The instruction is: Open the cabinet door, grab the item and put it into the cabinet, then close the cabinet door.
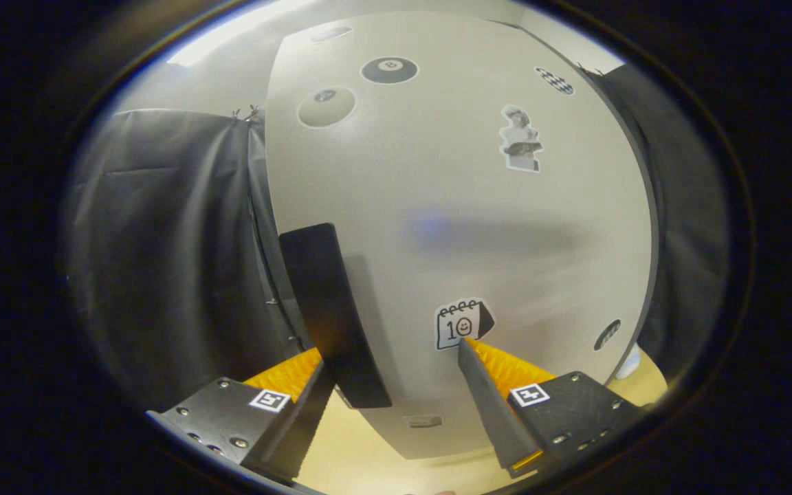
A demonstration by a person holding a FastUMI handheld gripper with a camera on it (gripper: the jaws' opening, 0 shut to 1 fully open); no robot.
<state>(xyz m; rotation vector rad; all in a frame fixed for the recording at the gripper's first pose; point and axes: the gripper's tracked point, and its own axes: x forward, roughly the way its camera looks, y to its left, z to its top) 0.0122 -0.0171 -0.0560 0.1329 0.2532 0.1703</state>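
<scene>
Two fingers apart at the door handle

Far left: black cloth, hanging in folds beside the cabinet. Next, left finger, tip just beside the lower end of the handle, perhaps touching it; hard to tell. Handle dark, long and upright, fixed near the left edge of the door.

Gripper spread wide, jaws released, clamped on nothing, only bare door panel between the tips. Door pale, close ahead, fronting both fingers; cannot tell whether fully closed.

Stickers across the panel: two billiard balls near the top, a bust further right, a calendar low down. Right finger with its tip just under that calendar sticker.

Below the door, between and beyond the fingers, light wooden table.

Far right, past the lower corner of the door, a small pale object on the table, too small and too hidden to identify.
</scene>
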